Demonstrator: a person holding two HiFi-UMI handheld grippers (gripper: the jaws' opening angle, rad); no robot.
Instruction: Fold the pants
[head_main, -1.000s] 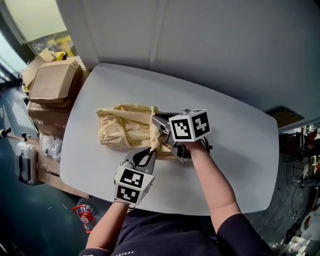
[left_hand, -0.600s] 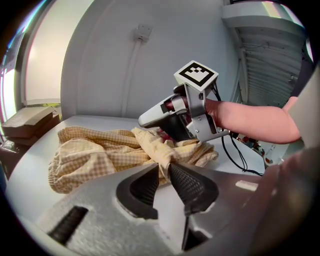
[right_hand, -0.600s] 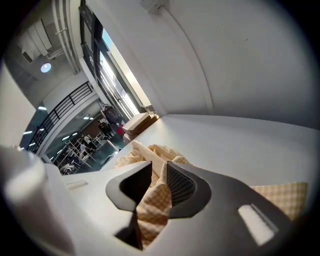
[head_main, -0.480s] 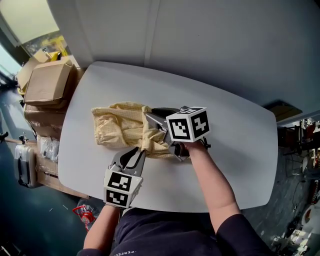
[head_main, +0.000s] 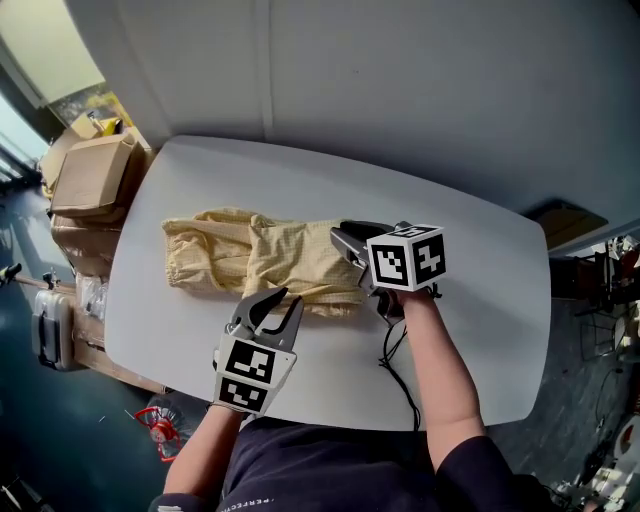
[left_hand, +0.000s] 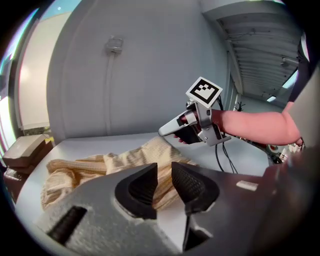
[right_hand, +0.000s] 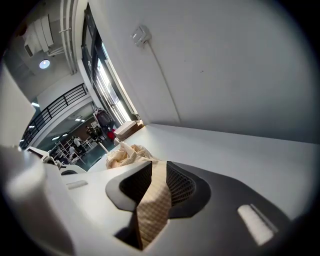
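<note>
Pale yellow pants (head_main: 260, 262) lie spread lengthwise on the grey-white table (head_main: 480, 300), with a second layer over their right half. My left gripper (head_main: 280, 300) hovers at their near edge. Its jaws have just been opening, and the left gripper view (left_hand: 163, 172) shows nothing between the pads. My right gripper (head_main: 342, 240) sits at the pants' far right corner. Its jaws opened wide and have just been closing a little. In the right gripper view (right_hand: 159, 172) a loose strip of the pants (right_hand: 150, 210) hangs between them, leaning on one pad without being pinched.
Cardboard boxes (head_main: 90, 175) stand left of the table and a suitcase (head_main: 45, 325) below them. A black cable (head_main: 395, 355) trails from the right gripper across the table. A grey wall (head_main: 400, 100) runs behind the far edge.
Both grippers were shut on the cloth together near the middle and have let go. The left one drew back toward me, the right one moved right. The pants now lie longer and flatter.
</note>
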